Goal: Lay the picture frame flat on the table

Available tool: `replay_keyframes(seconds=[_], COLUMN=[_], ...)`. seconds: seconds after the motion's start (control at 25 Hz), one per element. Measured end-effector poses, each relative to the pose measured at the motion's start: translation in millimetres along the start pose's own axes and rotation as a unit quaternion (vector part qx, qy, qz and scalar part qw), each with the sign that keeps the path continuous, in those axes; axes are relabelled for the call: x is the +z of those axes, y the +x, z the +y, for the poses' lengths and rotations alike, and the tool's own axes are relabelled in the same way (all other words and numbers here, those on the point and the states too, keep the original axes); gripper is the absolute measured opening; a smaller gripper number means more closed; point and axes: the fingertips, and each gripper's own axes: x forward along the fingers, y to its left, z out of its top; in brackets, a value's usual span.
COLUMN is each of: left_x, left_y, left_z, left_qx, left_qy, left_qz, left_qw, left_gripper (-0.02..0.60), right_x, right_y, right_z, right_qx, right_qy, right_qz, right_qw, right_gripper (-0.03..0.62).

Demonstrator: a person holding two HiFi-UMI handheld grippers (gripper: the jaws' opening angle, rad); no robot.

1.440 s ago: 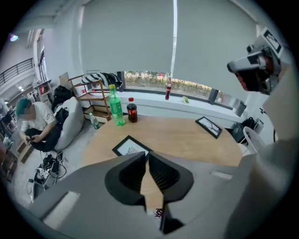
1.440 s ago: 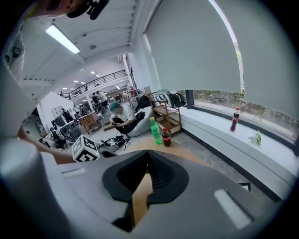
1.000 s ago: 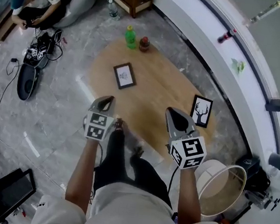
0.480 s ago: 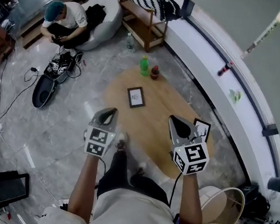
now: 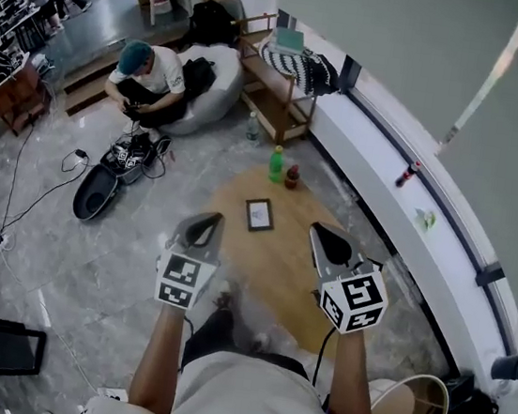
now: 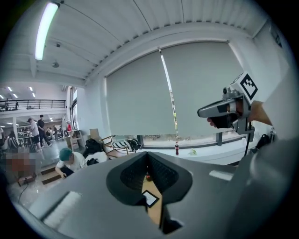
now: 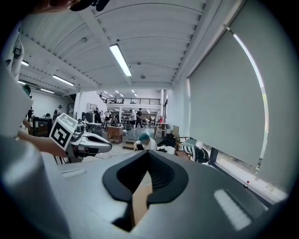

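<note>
Both clenched on nothing, the grey left gripper and right gripper are held clear of the oval wooden table; the small black-edged picture frame lies flat there, apparently needing no grip.

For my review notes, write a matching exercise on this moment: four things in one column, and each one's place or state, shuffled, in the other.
Things:
1. picture frame
2. green bottle
3. left gripper
4. person in a teal cap

Place or state:
A. crouched on the floor
B. shut, with nothing between the jaws
C. lying flat on the wooden table
D. standing at the table's far end

Pairs: 1-C, 2-D, 3-B, 4-A
</note>
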Motion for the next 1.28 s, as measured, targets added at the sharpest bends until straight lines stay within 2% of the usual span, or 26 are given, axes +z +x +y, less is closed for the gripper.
replay_keyframes(seconds=[0.36,0.64,0.84,1.28], left_x=[61.6,96.6,116.6,124.3], left_y=[-49.6,-64.7,-69.0,-60.7], left_z=[-0.7,0.8,-1.5,-0.1], left_qx=[0.018,0.028,0.025,0.012], left_qy=[0.027,0.031,0.039,0.034], left_qz=[-0.055,-0.086,-0.107,-0.113], left_qw=[0.998,0.9955,0.9932,0.9929], left_gripper=[0.011,0.011,0.011,0.011], right_x=[59.6,95.9,106.9,108.6], right_y=[-27.1,-46.2,-51.2,-34.0], right_z=[32.9,33.2,30.9,26.2], right_qx=[0.008,0.003,-0.002,0.003], right_qy=[-0.038,-0.062,-0.066,-0.071], right_qz=[-0.045,-0.074,-0.083,-0.078], right_qw=[0.998,0.995,0.994,0.994], right_gripper=[0.002,0.002,0.002,0.001])
